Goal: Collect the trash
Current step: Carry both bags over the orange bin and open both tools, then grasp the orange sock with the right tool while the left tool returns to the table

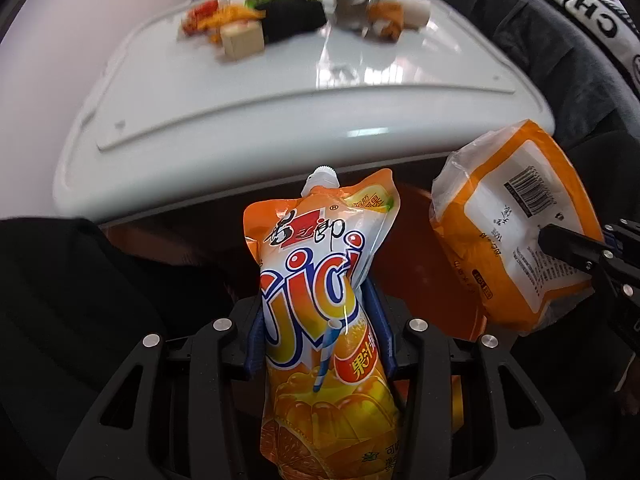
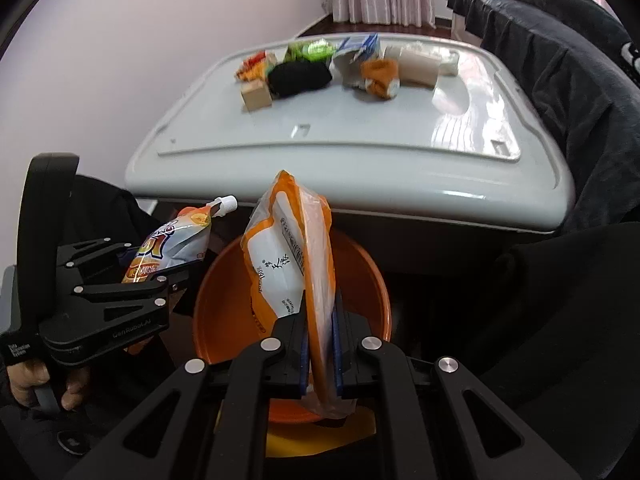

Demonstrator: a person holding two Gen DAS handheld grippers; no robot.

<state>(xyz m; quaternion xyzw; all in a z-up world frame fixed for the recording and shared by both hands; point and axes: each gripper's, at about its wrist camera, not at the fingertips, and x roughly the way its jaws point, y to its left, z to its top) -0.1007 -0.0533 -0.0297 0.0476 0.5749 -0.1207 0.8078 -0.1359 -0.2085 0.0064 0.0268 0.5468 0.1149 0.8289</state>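
My left gripper (image 1: 320, 320) is shut on an orange jelly drink pouch (image 1: 320, 280) with a white cap; the pouch also shows in the right wrist view (image 2: 176, 248). My right gripper (image 2: 320, 344) is shut on an orange and white snack wrapper (image 2: 292, 256), which also shows in the left wrist view (image 1: 516, 232). Both are held above an orange bin (image 2: 368, 280) that stands on the floor in front of the white table (image 2: 360, 168). The left gripper (image 2: 132, 280) sits to the left of the bin.
At the table's far side lie a wooden block (image 2: 256, 96), a black cloth lump (image 2: 300, 76), green and red wrappers (image 2: 310, 50), a crumpled blue-white carton (image 2: 356, 56), an orange item (image 2: 380, 76) and a white roll (image 2: 418, 64). Dark fabric (image 2: 560, 80) drapes on the right.
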